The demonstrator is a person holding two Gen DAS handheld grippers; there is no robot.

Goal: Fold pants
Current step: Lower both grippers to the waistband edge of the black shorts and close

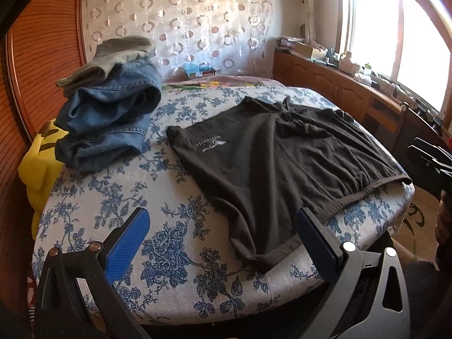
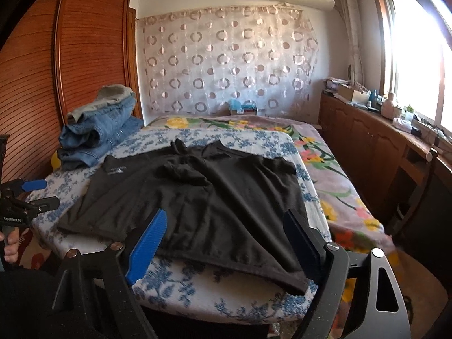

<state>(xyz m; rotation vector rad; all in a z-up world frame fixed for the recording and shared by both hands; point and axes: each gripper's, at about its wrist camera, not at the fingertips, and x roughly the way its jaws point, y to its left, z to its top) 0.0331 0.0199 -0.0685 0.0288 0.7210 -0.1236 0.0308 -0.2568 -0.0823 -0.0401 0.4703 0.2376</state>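
One pair of dark pants lies spread on the blue-flowered worktop. At about ten o'clock from it stands one pile of folded clothes: two pieces of blue denim, as far as the folds let me count, and one grey garment on top. One yellow object sits at nine o'clock, beside the worktop's edge. Two claws: the left claw with two blue-padded fingers, the right claw likewise. One window at three o'clock.
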